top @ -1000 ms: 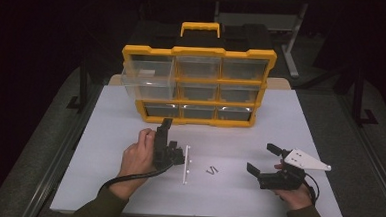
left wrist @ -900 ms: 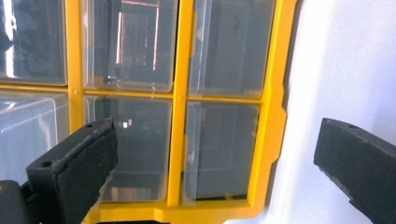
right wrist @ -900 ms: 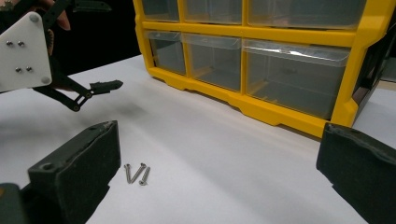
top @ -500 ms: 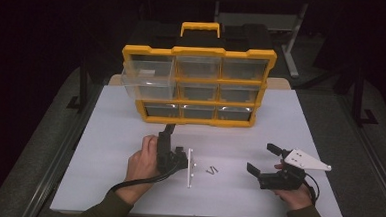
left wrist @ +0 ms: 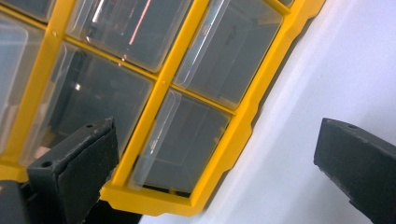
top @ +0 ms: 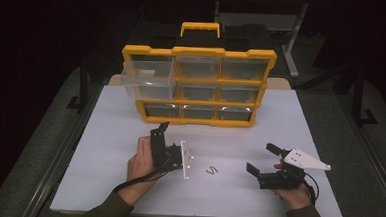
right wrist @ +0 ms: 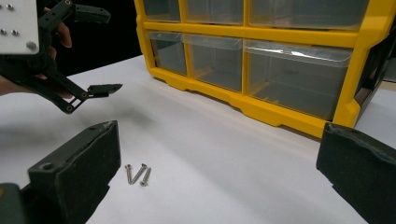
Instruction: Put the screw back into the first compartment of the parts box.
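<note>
The high view looked forward and down from above the near edge of the table [top: 300, 119], taking in its whole top. The left claw's camera sat close to the yellow organizer [left wrist: 233, 135], tilted, facing its drawers. The right claw's camera sat low over the table, facing far-left. Both claw views and the high view shared the organizer's lower drawers.

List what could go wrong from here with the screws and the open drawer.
1. The screws are tiny, lie flat and close together; wide fingers may pinch more than one or push them across the table.
2. The left gripper sits close to the screws, so both grippers could collide reaching in.
3. The pulled-out drawer overhangs the organizer; a bump might tip it out.
</note>
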Available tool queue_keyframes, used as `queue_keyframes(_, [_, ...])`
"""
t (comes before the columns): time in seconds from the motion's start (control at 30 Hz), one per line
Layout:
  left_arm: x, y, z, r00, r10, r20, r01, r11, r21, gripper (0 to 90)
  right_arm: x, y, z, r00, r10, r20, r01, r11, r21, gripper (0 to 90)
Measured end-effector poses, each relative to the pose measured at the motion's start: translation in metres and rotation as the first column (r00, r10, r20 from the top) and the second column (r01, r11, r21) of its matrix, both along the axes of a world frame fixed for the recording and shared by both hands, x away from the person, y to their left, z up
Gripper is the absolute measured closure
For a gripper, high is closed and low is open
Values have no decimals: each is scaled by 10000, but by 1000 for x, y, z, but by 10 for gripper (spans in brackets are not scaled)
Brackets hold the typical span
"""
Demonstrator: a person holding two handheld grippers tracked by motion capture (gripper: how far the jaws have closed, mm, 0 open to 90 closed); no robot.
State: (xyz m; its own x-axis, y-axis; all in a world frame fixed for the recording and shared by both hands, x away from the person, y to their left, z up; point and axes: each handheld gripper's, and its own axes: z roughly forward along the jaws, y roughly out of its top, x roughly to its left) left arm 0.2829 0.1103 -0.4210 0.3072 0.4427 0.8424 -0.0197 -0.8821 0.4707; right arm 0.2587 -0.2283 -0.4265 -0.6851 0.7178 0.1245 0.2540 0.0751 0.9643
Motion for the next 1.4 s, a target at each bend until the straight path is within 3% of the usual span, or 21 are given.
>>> queue_keyframes(0.2, [2,3,0,9993,138,-351,-157,9985,-527,0,0,0,0,10000,-8,8,8,10000,-2,0])
queue_keyframes(0.23, [3,4,0,9987,118,-491,-163,9957,-913,0,0,0,0,10000,-6,9,6,10000,-4,0])
queue_keyframes(0.37, [4,6,1,9963,179,-846,-310,9874,-1553,0,0,0,0,10000,13,-11,-13,10000,-14,0])
queue_keyframes(0.53, [6,8,4,9939,67,-1100,-327,9713,-2356,0,0,0,0,10000,14,-2,-14,10000,-23,0])
queue_keyframes(0.8, [9,13,7,9880,-9,-1546,-556,9310,-3609,0,0,1,0,10000,26,-29,-26,10000,-23,0])
queue_keyframes(0.87, [10,15,8,9859,-44,-1674,-624,9180,-3917,0,0,1,0,10000,25,-31,-25,10000,-42,0])
queue_keyframes(0.9, [10,15,7,9854,-88,-1698,-632,9080,-4142,0,0,1,0,10000,31,-33,-31,10000,-37,0])
queue_keyframes(1.1, [13,18,7,9796,-176,-2002,-822,8740,-4790,0,1,1,-1,10000,52,-45,-52,10000,-26,0])
queue_keyframes(1.23, [14,21,9,9758,-260,-2172,-868,8655,-4933,0,1,1,-1,10000,51,-46,-51,10000,-16,0])
queue_keyframes(1.27, [14,24,10,9706,-319,-2387,-979,8533,-5121,0,1,1,-1,10000,59,-52,-59,10000,-12,0])
queue_keyframes(1.37, [16,27,11,9681,-462,-2464,-1040,8203,-5624,0,0,1,0,10000,56,-64,-56,10000,-38,0])
queue_keyframes(1.4, [16,27,12,9680,-507,-2459,-1062,8047,-5841,0,1,1,0,10000,56,-50,-56,10000,-21,0])
